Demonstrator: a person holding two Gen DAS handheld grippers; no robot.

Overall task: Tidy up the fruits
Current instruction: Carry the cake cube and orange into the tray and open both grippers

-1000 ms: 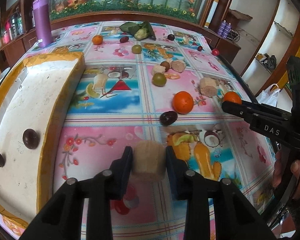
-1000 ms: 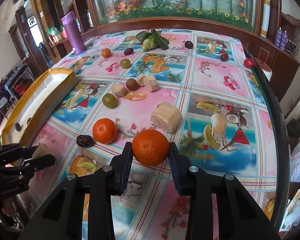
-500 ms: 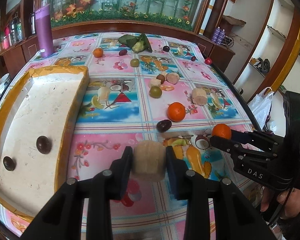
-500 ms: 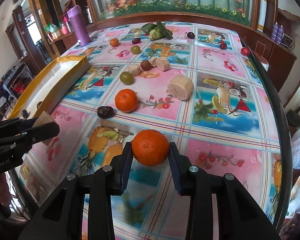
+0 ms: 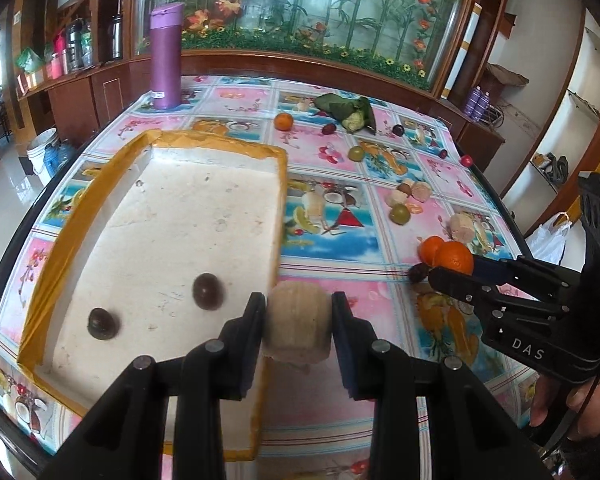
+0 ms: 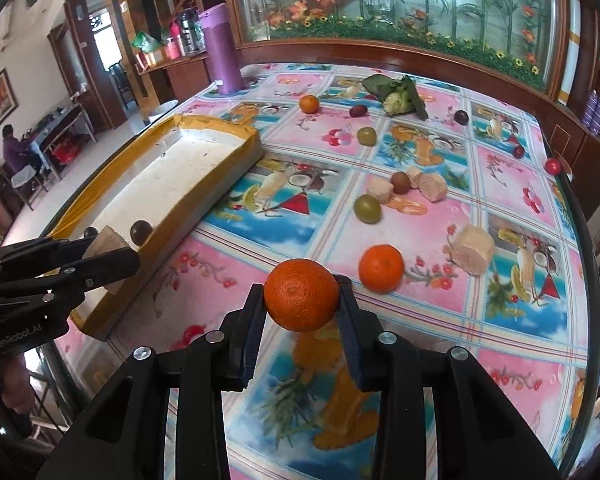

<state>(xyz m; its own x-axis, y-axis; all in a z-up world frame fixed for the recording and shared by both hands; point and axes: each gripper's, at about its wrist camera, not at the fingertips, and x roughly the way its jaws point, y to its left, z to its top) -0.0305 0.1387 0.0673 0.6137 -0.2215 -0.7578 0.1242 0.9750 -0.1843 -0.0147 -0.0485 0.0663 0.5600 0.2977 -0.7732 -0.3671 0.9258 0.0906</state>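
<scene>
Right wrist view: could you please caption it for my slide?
Right gripper holds an orange above the fruit-print table.

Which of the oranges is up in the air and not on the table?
The orange squeezed in the right gripper. The other two oranges lie loose on the tablecloth: one just beside it, one far back near the purple bottle.

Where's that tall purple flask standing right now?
The purple flask stands upright at the table's far left corner in both wrist views, just beyond the far end of the white foam tray, in front of the wooden cabinet.

Black grippers (image 5: 299,312), silver screws, "DAS" lettering
</scene>
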